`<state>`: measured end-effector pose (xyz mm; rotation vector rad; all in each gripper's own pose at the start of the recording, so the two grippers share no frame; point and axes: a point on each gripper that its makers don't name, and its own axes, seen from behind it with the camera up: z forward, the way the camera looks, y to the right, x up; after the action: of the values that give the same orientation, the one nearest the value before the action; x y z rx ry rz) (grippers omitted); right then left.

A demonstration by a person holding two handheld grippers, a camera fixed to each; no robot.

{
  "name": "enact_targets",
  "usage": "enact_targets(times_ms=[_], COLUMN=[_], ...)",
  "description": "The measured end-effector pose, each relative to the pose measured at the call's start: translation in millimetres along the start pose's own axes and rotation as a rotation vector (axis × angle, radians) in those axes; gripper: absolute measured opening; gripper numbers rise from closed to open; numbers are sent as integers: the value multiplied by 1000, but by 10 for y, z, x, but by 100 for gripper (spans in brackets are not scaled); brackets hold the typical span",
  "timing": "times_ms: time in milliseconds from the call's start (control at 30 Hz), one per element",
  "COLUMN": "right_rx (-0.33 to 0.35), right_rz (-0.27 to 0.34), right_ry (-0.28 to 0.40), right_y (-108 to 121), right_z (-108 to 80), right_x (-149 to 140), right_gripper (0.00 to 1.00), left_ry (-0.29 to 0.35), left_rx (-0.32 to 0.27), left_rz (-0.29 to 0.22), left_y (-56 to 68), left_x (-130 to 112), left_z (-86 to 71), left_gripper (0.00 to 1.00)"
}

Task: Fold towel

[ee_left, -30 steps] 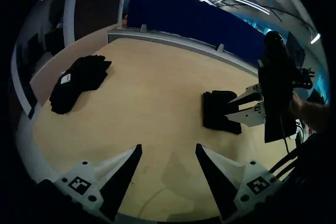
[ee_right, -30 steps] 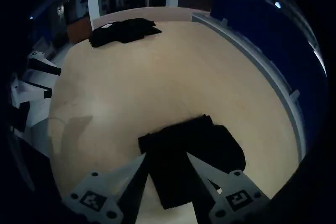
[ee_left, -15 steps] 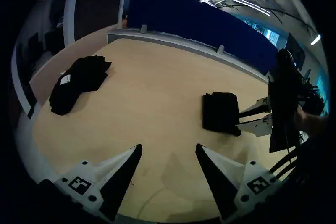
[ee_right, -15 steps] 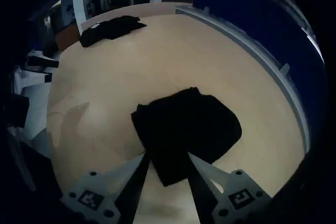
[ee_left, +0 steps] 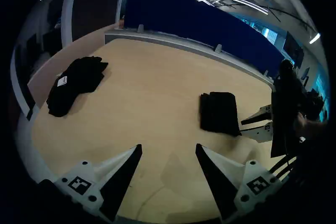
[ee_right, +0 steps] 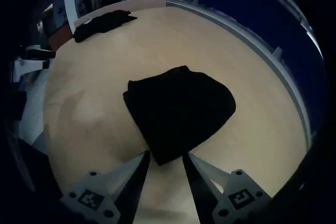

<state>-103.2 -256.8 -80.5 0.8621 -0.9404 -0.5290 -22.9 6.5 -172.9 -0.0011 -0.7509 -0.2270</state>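
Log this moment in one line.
folded towel: flat on table | left gripper: open, empty | right gripper: open, at towel corner | dark cloth pile: at table edge

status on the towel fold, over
Left tongs open, empty. Right tongs open at corner of folded towel, flat on table. Dark pile far off.

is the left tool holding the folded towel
No, the left tool stands open over the bare table, and the folded towel lies apart, farther ahead.

The right gripper holds its white fingers parted. The near corner of a black folded cloth towel lies between their tips on the pale wooden worktop. A black crumpled cloth heap lies far ahead, leftward.
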Motion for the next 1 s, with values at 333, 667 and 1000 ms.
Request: enact_targets(times_ms=[333,667,1000], right_rx=[2,-7,-13], right_rz=[1,7,15], right_ry=[-26,-29,-31], right_y=[-60,-48,-41], right_z=[61,96,127], right_x=[-155,-177,-213], right_gripper=[58,45,23], left_ry=[-2,-5,-6], left_rx=[1,2,4], left_rz=[-5,-7,-9], left_y=[0,8,19], left_x=[-11,-36,-46], left_z=[2,12,13], left_gripper=[95,94,95])
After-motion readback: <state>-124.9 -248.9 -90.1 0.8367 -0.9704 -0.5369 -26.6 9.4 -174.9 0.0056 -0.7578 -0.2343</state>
